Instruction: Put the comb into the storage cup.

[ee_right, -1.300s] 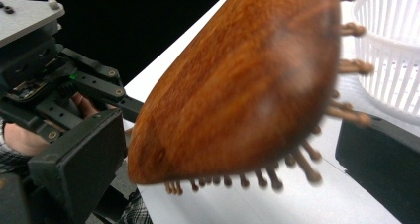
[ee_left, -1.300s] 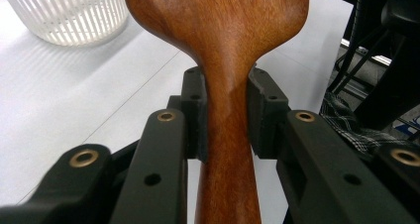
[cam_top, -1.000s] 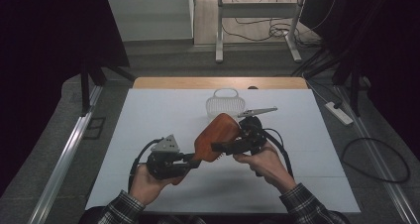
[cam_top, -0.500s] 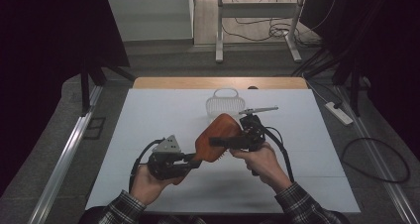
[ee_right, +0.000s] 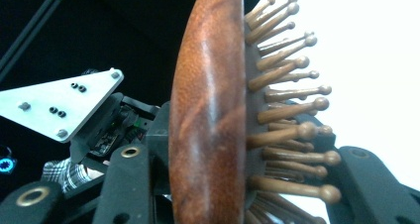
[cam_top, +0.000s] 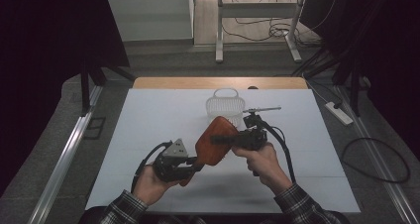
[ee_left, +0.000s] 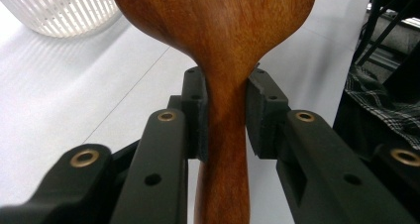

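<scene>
Since a second ago your right gripper has been closing its jaws around the head of the wooden hairbrush, which has barely shifted above the white table. High view: you hold the brush between both hands, in front of the white basket; your left gripper has its handle. Left gripper view: both pads clamp the brush's narrow neck. Right gripper view: jaws bracket the brush head, one on the smooth back, one among the bristle pins; firm contact can't be told.
</scene>
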### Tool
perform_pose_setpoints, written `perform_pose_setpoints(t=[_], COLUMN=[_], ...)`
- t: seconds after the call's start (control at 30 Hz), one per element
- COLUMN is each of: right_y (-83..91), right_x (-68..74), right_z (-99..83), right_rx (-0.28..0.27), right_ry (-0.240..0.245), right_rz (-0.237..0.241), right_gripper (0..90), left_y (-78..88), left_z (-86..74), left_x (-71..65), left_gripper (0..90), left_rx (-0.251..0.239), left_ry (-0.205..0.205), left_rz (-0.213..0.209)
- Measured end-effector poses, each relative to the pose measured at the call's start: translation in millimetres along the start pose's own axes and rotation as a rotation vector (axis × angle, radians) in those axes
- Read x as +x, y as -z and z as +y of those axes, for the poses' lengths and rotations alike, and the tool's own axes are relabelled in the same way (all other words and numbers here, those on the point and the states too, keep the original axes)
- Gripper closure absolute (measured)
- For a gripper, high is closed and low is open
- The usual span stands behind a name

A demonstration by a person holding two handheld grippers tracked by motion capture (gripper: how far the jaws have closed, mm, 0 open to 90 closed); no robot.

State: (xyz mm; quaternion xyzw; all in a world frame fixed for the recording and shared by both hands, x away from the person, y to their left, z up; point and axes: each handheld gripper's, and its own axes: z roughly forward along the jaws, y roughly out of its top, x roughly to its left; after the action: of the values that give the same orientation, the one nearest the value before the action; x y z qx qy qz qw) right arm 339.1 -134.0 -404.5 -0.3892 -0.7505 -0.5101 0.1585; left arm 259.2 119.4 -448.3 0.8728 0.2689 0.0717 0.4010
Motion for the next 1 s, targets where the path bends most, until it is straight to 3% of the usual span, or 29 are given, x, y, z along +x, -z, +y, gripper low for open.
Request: perform_pose_setpoints(t=[0.47,0.67,1.0], right_y=[1.1,5.3,11.9], right_x=[4.1,7.8,10.6], right_z=[-0.5,1.2,2.6], right_rx=[-0.029,-0.062,-0.084], right_ry=[0.026,0.054,0.109], right_rz=[0.015,0.018,-0.022], right_gripper=[56.4,56.3,56.1], left_y=[0.6,-2.1,-2.0], left_z=[-1.4,-1.9,-3.4], left_x=[5.7,5.2,8.1], left_gripper=[69.0,53.4,28.8], left_rx=[-0.025,-0.007,-0.009], left_ry=[0.038,0.032,0.053], left_rz=[-0.015,0.028,0.076])
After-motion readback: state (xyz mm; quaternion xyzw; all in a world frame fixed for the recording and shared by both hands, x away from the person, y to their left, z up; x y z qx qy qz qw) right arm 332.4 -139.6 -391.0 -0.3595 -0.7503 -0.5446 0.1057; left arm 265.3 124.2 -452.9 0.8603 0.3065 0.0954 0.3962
